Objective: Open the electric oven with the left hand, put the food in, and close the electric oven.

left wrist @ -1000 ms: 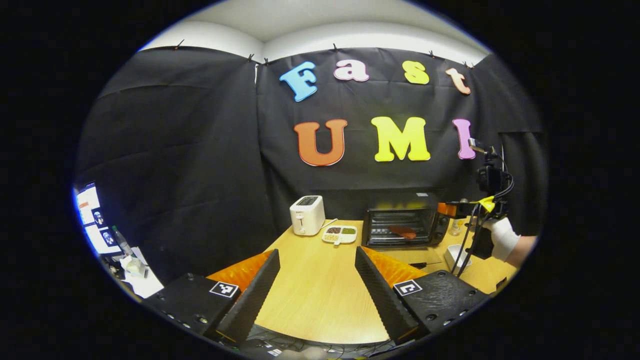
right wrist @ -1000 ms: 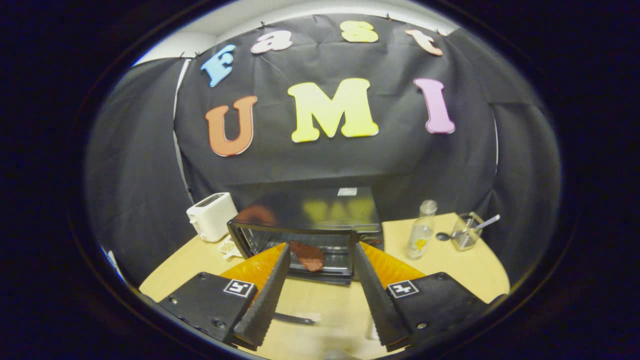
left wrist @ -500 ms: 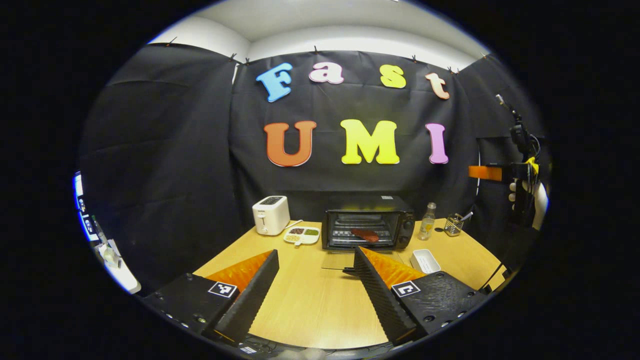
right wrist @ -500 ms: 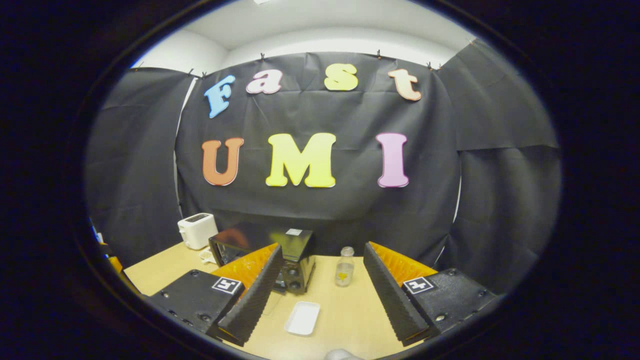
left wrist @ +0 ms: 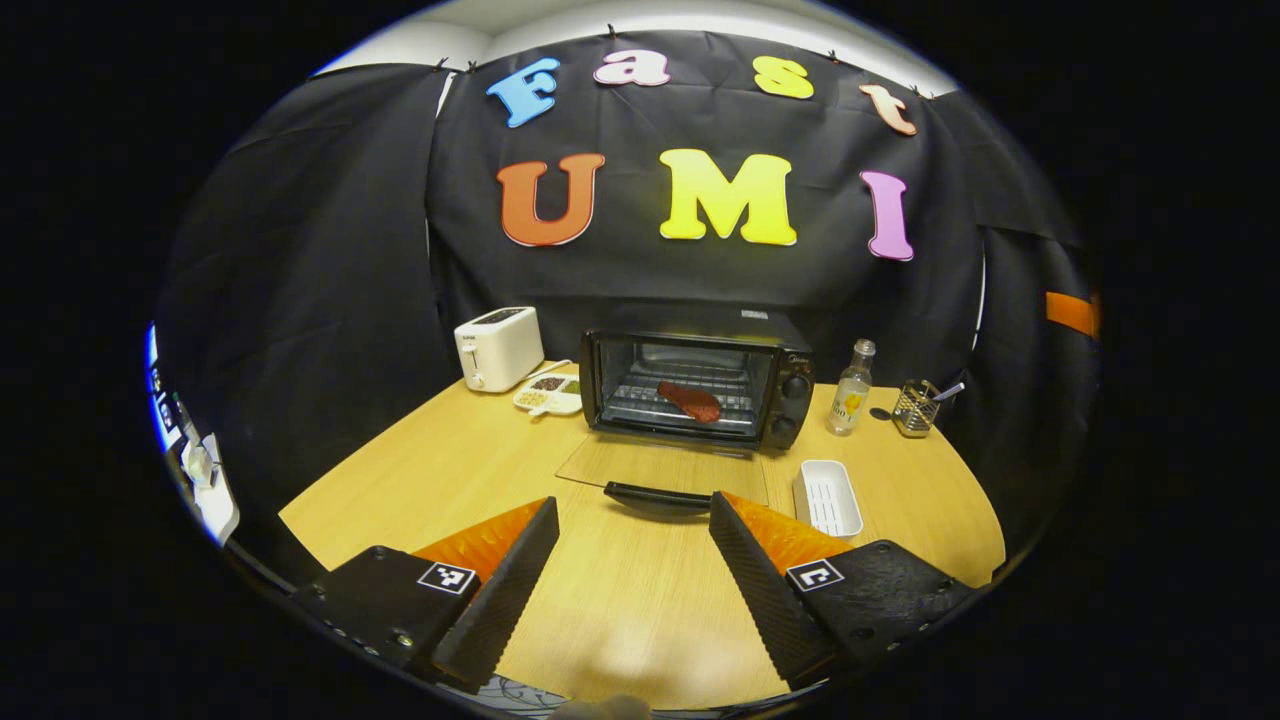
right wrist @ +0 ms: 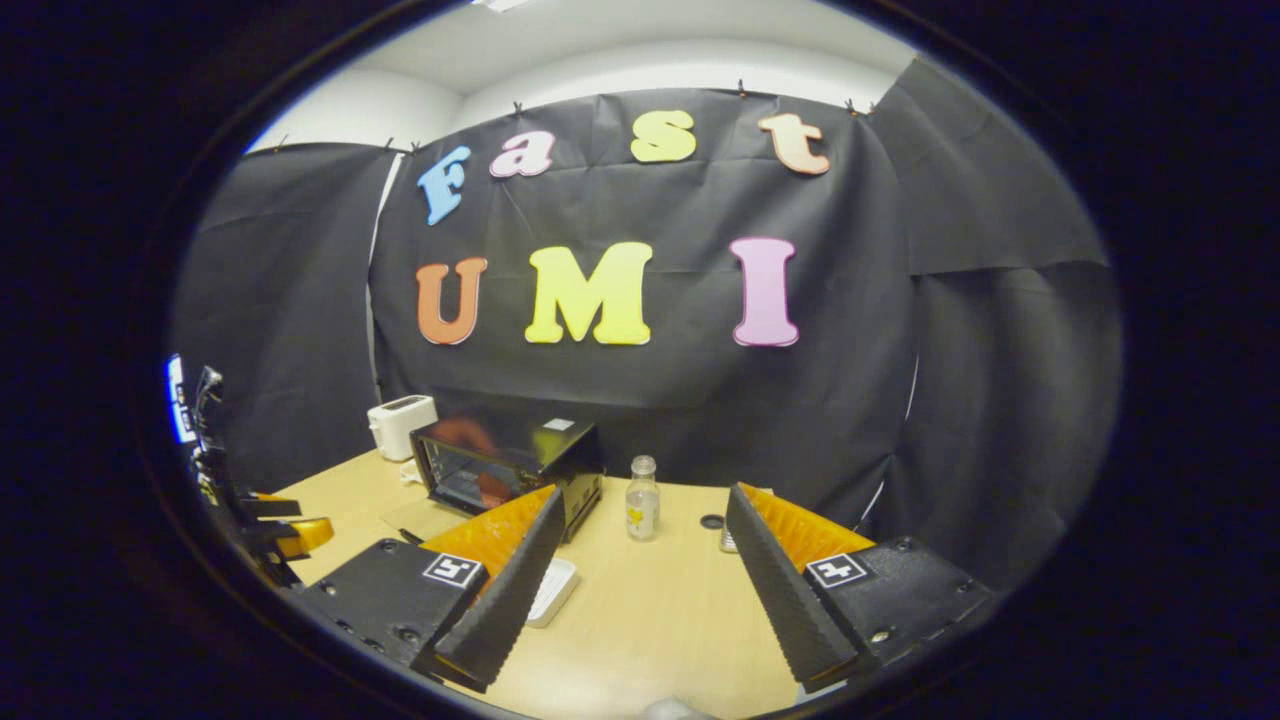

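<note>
The left claw [left wrist: 632, 570] hangs over the near edge of the tabletop [left wrist: 430, 470] with its fingers spread apart and nothing between them, pointed at the oven's front. The right claw [right wrist: 640, 575] is likewise spread wide and empty, held off to the oven's right side, above the wood near the bottle.

The tabletop is a rounded slab of pale wood. On it, toward the back, stands the electric oven [left wrist: 700, 385], black, with its glass door [left wrist: 665, 468] dropped flat onto the wood and the dark handle [left wrist: 655, 495] at the door's near edge, just ahead of the left claw's fingers. Inside, on the wire rack, lies the food [left wrist: 690, 400], a reddish-brown piece.

Left of the oven sits a white toaster [left wrist: 497, 347], and between the two a small divided dish [left wrist: 548, 395] with bits of food in its compartments. Right of the open door lies a white rectangular tray [left wrist: 827, 497], empty. Behind it, beside the oven's knobs, a clear bottle [left wrist: 850, 400] stands upright; farther right is a small glass cup [left wrist: 915, 408] with a utensil leaning in it.
</note>
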A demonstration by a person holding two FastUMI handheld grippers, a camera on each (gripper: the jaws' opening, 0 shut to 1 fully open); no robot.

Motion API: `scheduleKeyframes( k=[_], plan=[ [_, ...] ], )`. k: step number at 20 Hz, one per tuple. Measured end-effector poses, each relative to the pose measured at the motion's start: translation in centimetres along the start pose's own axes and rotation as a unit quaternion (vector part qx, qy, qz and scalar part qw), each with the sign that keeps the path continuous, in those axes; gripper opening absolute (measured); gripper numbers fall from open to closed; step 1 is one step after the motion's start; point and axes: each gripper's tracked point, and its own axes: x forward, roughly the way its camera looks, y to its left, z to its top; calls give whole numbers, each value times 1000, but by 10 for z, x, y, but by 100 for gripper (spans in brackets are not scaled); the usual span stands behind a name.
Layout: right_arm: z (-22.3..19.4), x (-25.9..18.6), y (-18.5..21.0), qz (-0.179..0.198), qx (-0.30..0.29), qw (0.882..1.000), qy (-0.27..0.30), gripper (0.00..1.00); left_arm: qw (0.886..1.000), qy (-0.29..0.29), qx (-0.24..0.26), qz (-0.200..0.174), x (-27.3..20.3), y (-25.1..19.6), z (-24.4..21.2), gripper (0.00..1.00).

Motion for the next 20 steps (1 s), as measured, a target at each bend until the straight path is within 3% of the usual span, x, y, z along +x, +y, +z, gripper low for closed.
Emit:
scheduleKeyframes(
  k=[5,11,20],
  plan=[
    [-22,-1,-11,-15,30,999,40,100,998,7,61,-13,42,-16,-11,97],
    [-10,-3,6,-78,39,995,53,100,994,27,60,-90,107,-34,-49,97],
    [-18,-17,57,-154,35,984,77,100,987,64,64,-132,171,-24,-95,97]
  ],
)
